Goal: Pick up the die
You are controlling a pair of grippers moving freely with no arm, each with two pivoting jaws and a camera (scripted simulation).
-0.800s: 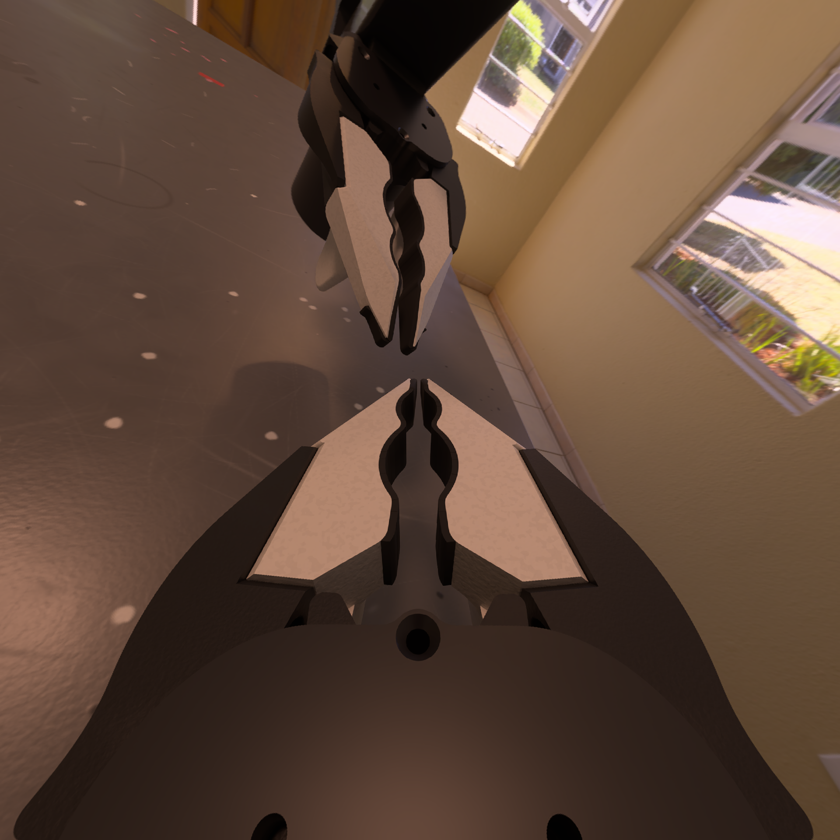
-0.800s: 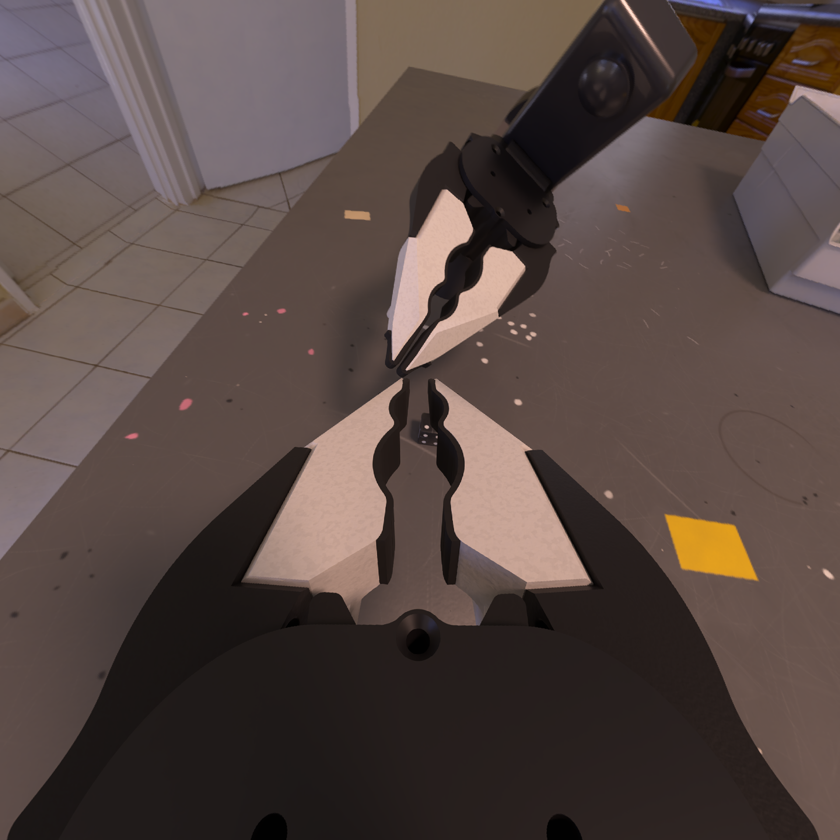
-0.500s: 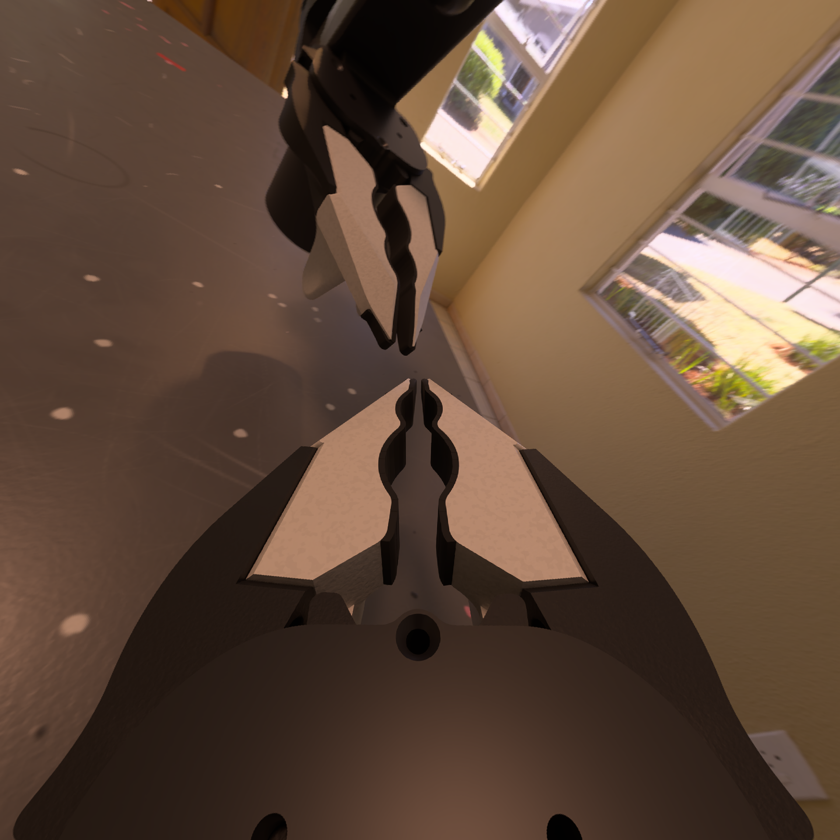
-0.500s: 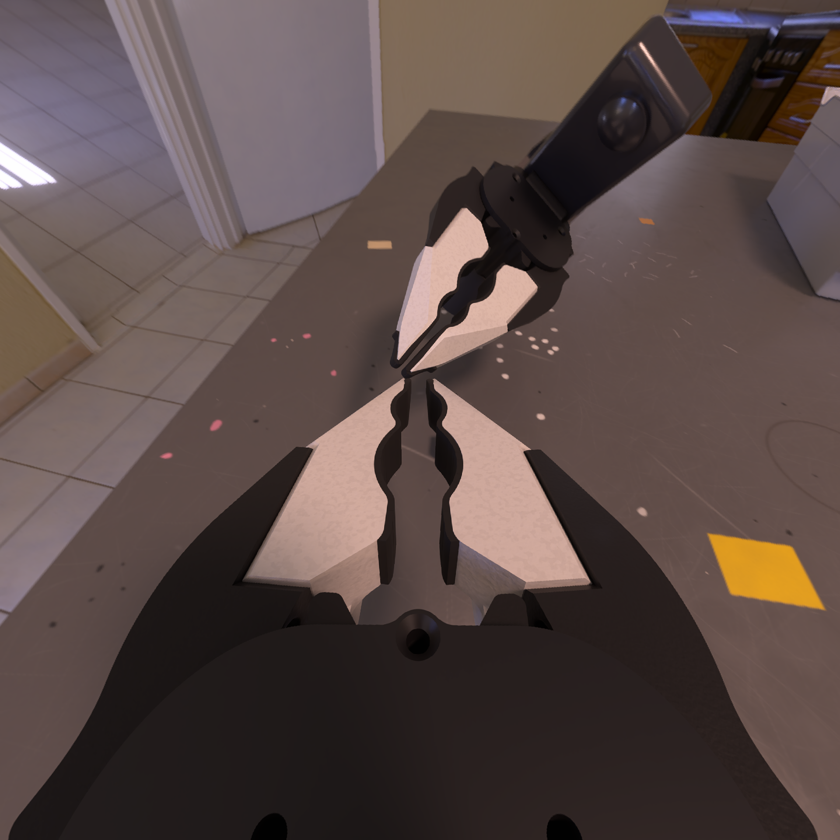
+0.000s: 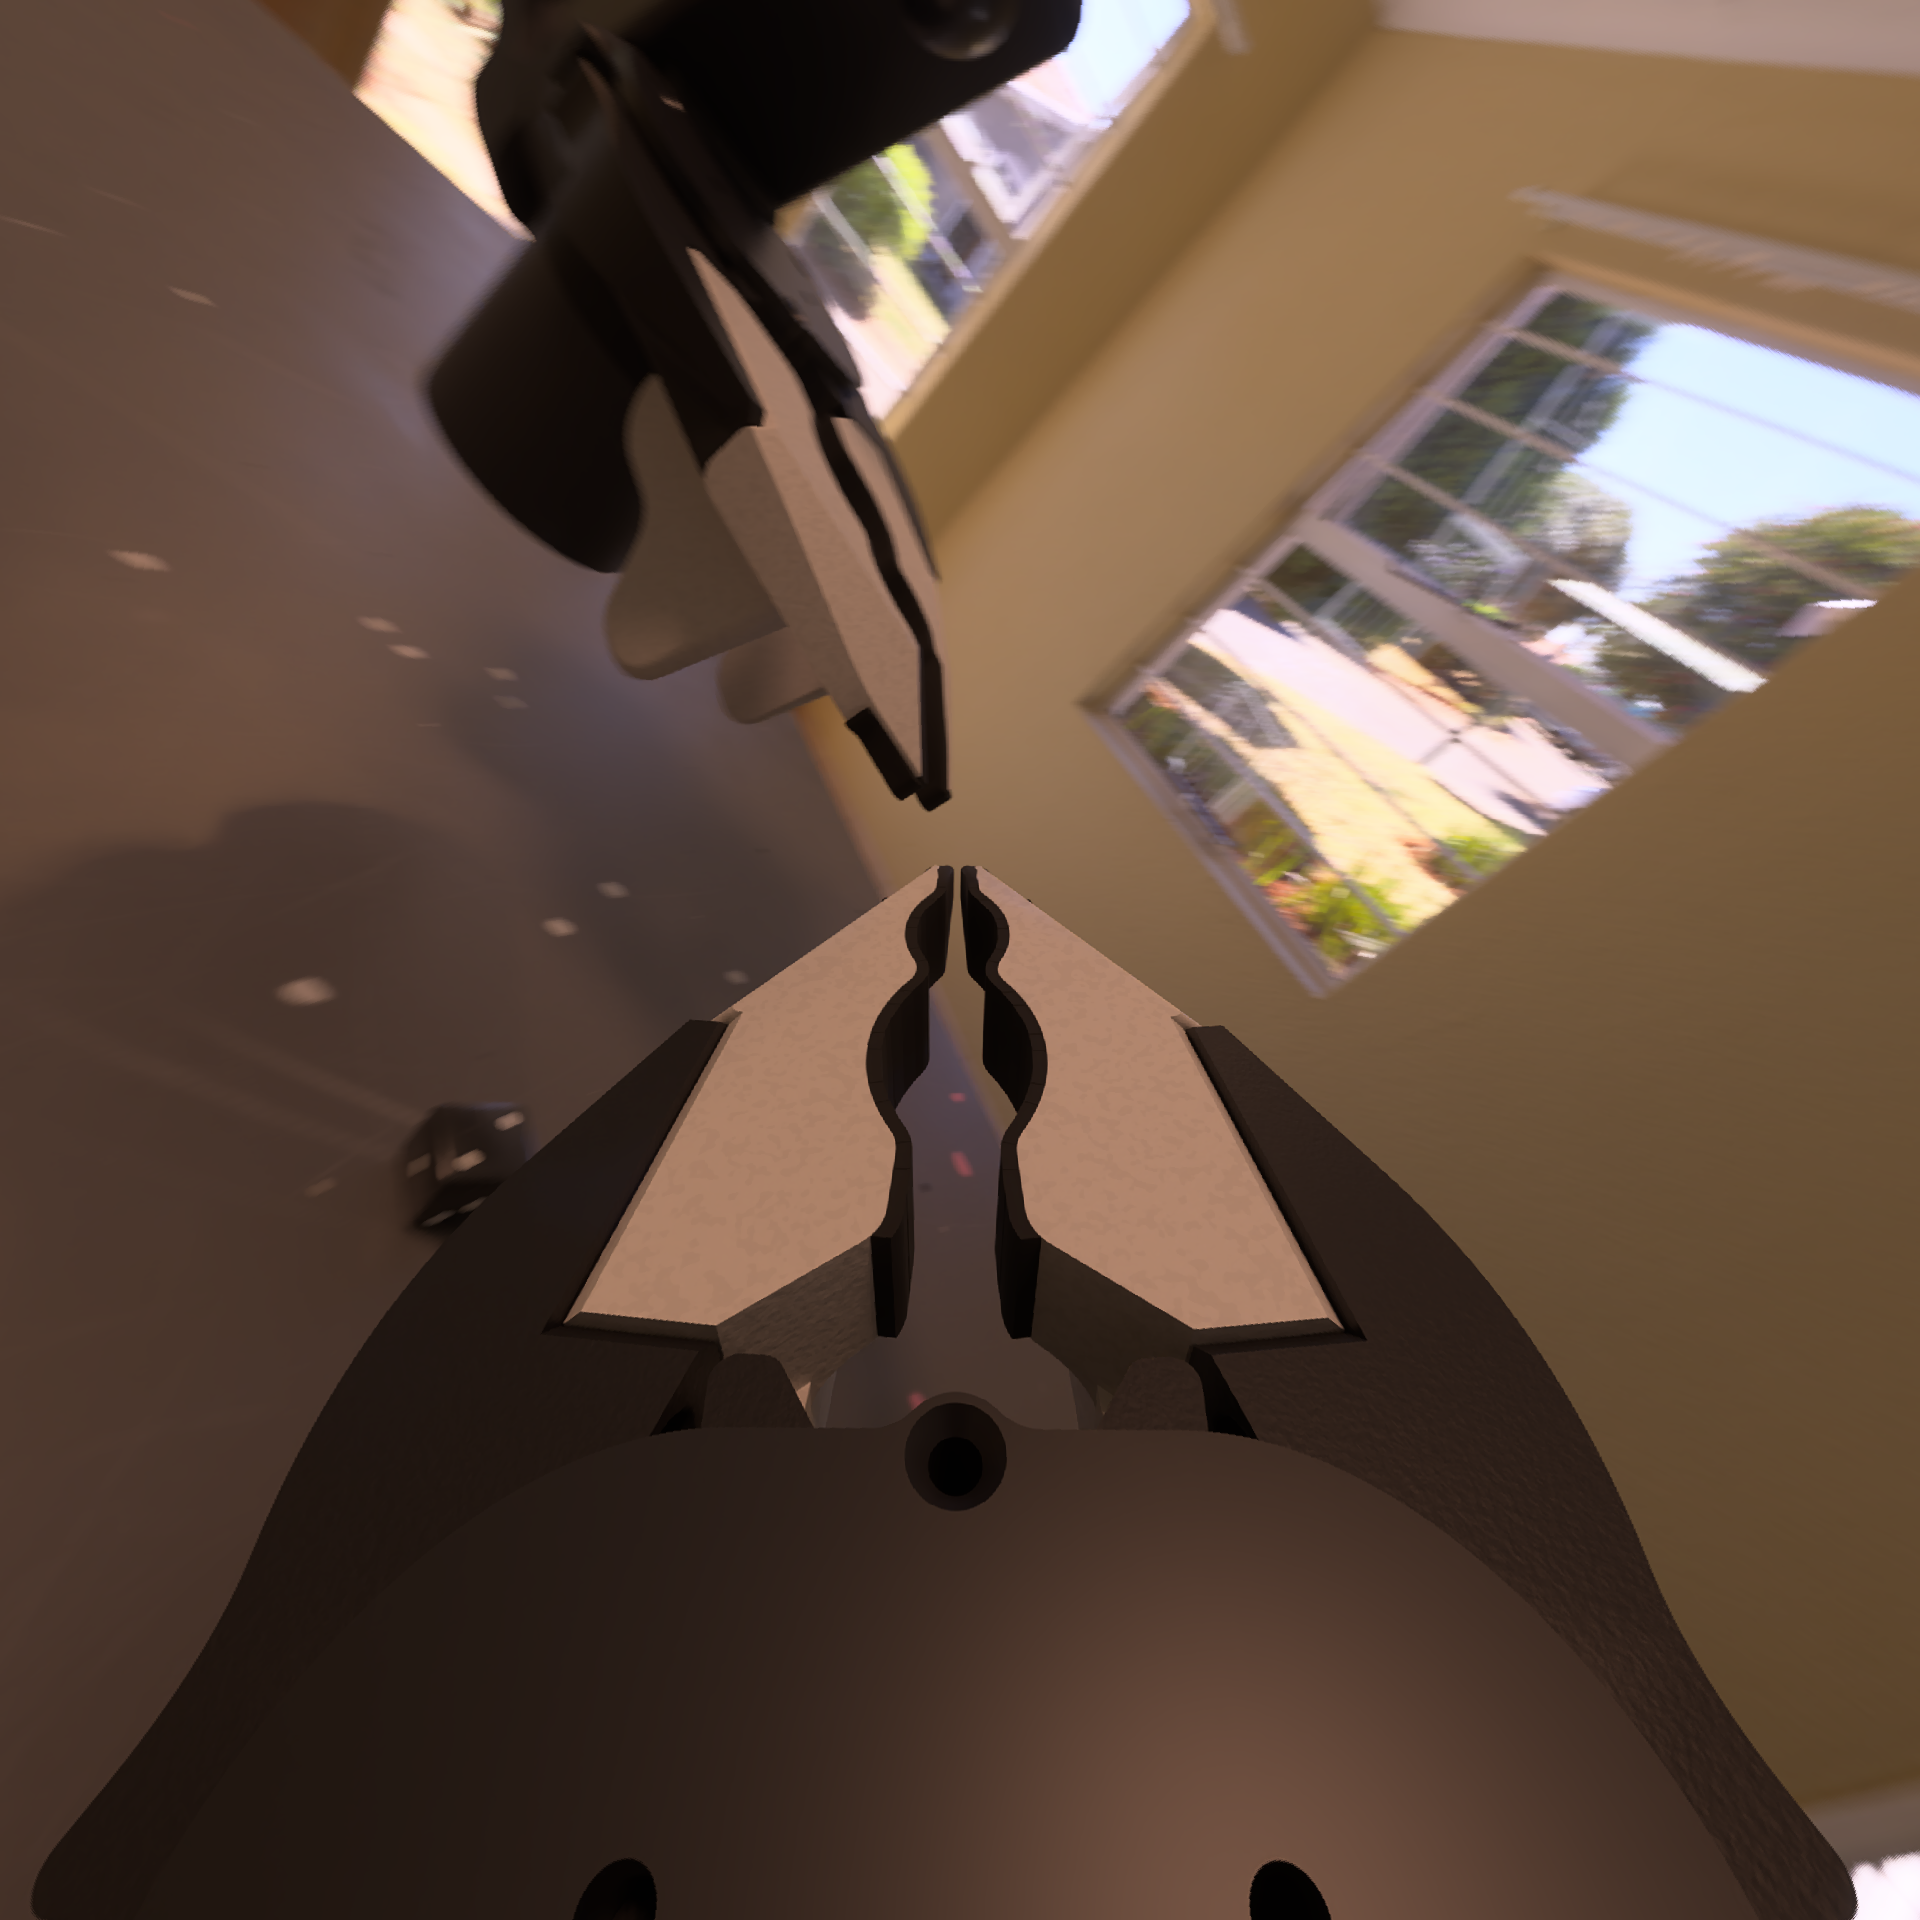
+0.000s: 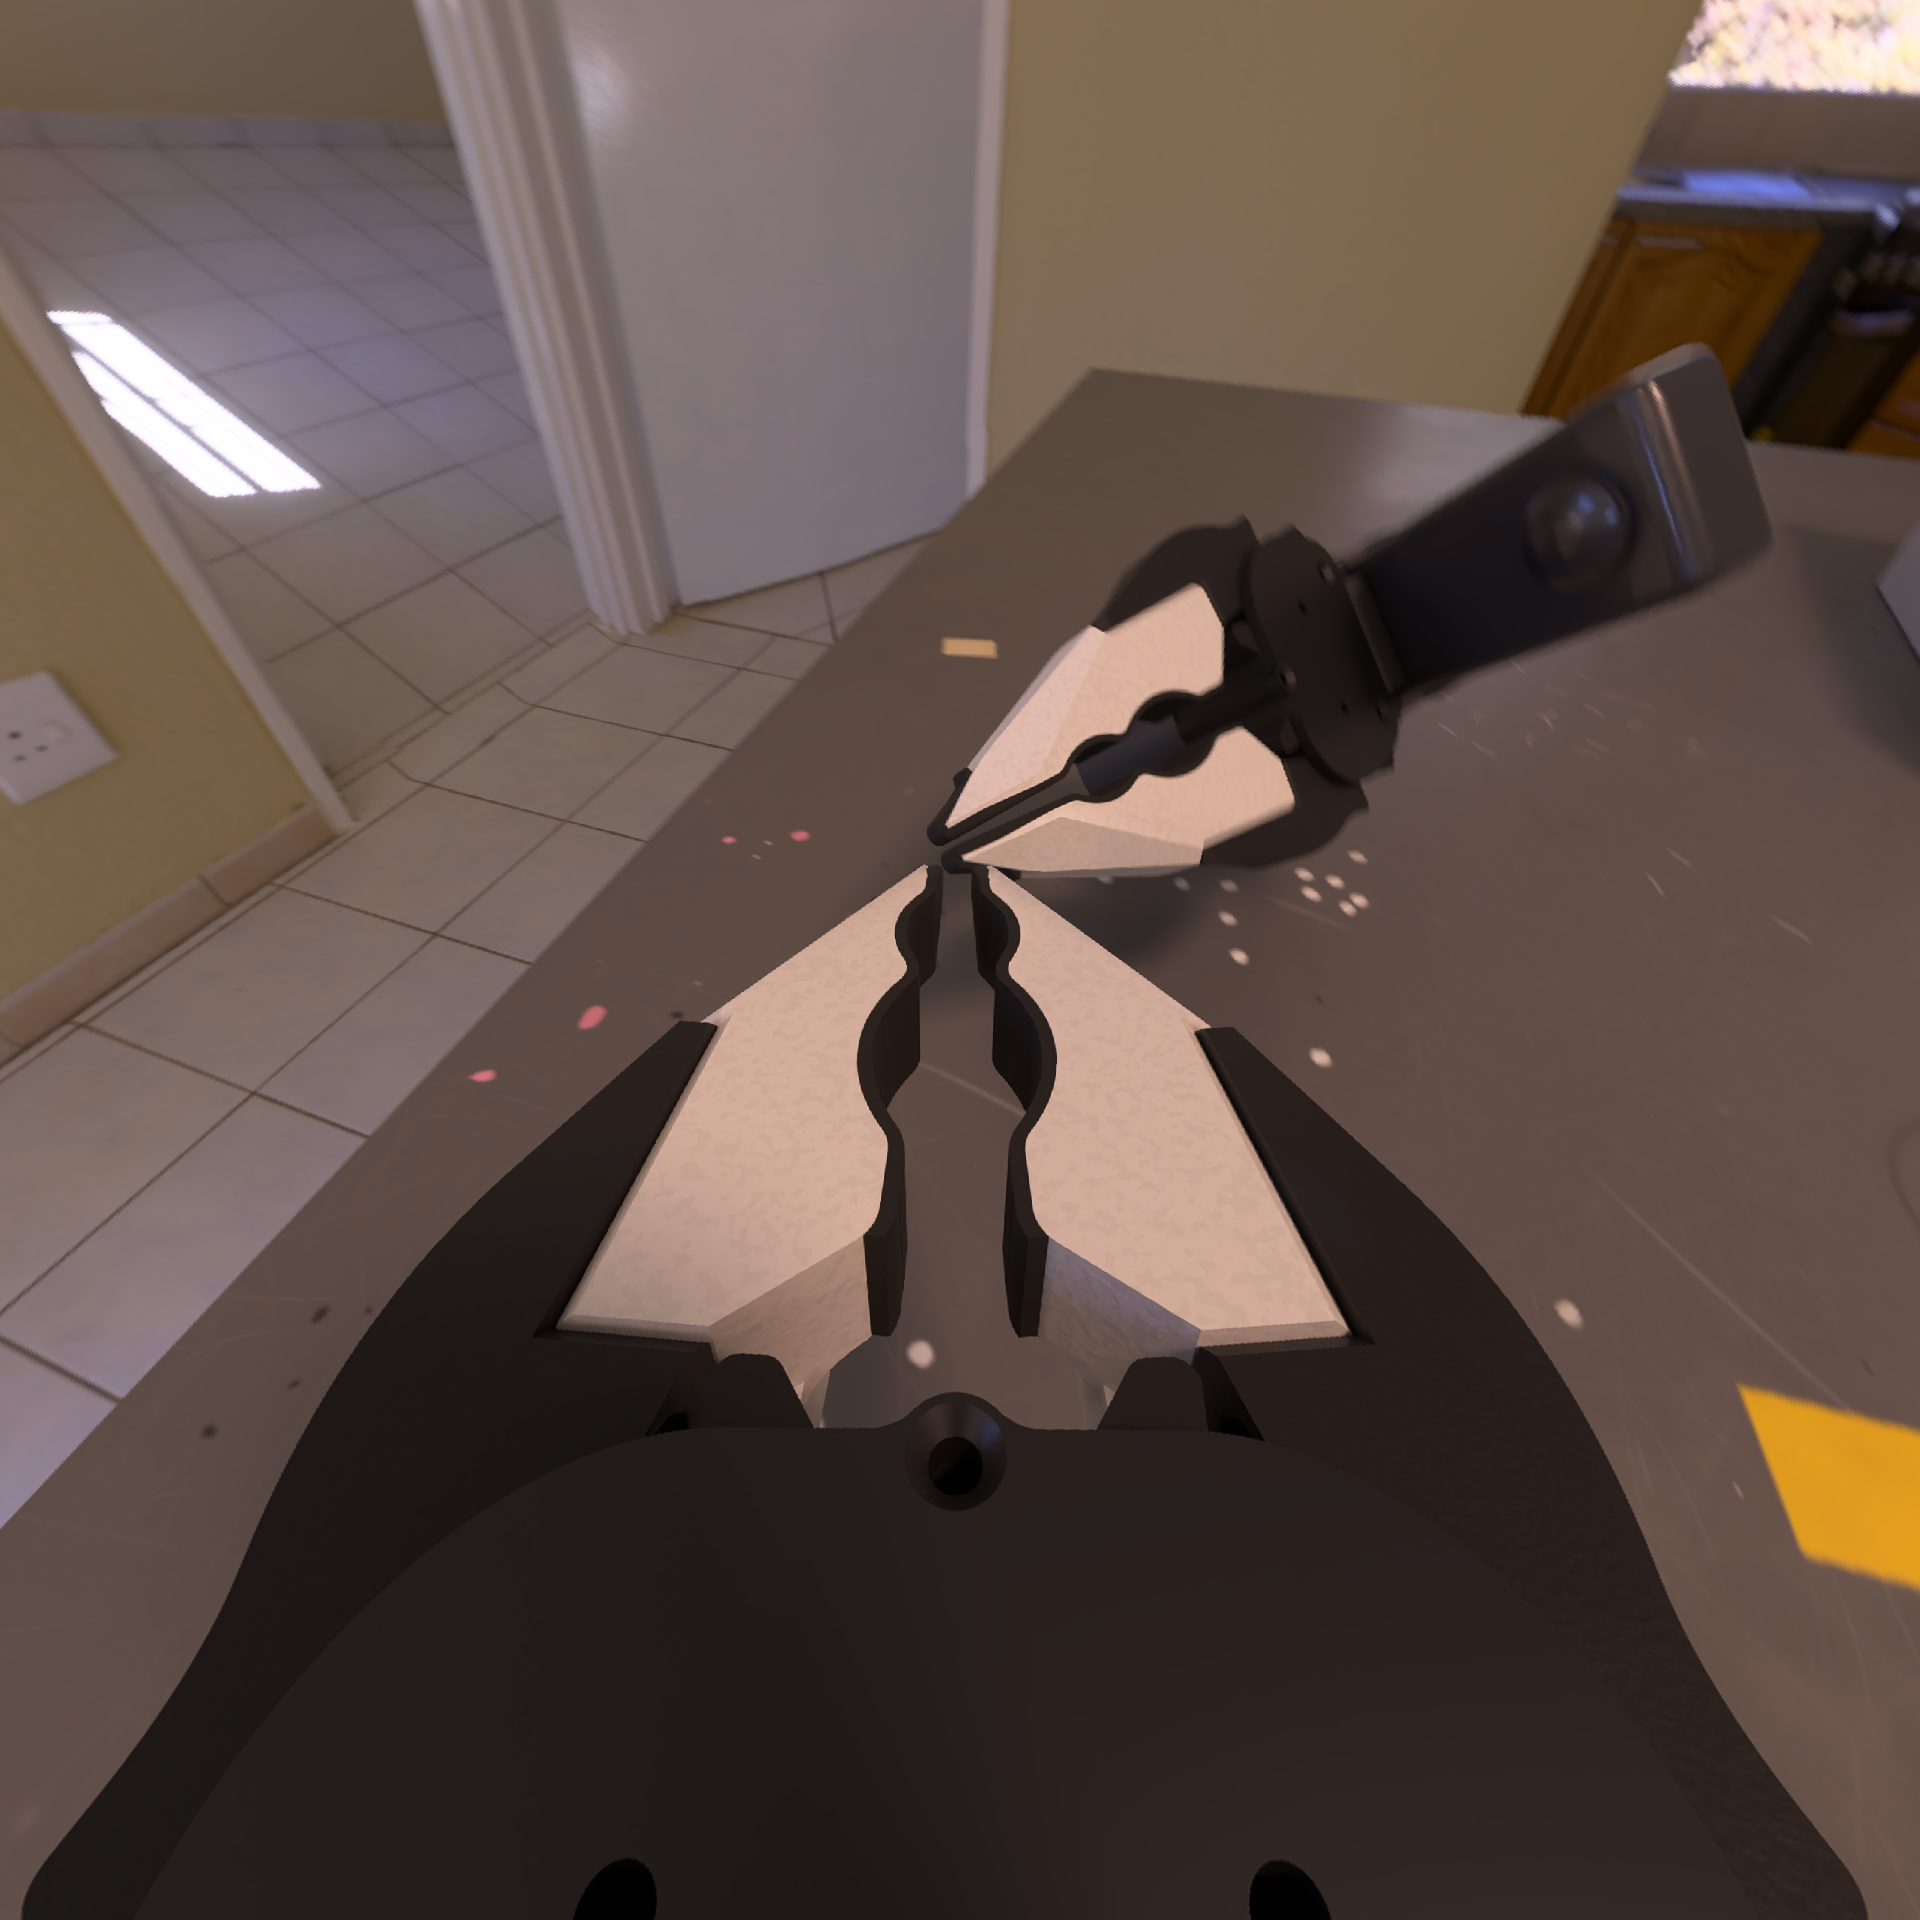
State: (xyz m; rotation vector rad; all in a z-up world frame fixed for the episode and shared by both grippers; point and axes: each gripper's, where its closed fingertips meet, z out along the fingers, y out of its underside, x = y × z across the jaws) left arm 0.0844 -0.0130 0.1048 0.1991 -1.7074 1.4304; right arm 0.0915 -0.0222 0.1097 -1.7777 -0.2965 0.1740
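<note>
The die [image 5: 457, 1162] is small and dark with white pips. It lies on the grey table [image 5: 208, 436], low and to the left of my left gripper's fingers, apart from them. My left gripper [image 5: 956, 876] is shut and empty above the table. My right gripper [image 6: 951, 883] is shut with only a thin slit between its tips and holds nothing. The two grippers point at each other, tips almost touching: the right one shows in the left wrist view [image 5: 920, 795], the left one in the right wrist view [image 6: 948, 840]. The die does not show in the right wrist view.
The speckled table [image 6: 1558, 1039] ends at an edge on the left of the right wrist view, with tiled floor [image 6: 364, 831] below. A yellow square patch [image 6: 1849, 1475] lies on the table at right. A yellow wall with windows [image 5: 1455, 675] stands beyond.
Both grippers have tilted and drawn closer tip to tip. The die, once seen between the right gripper's fingers, has left that view and now appears beside the left gripper.
</note>
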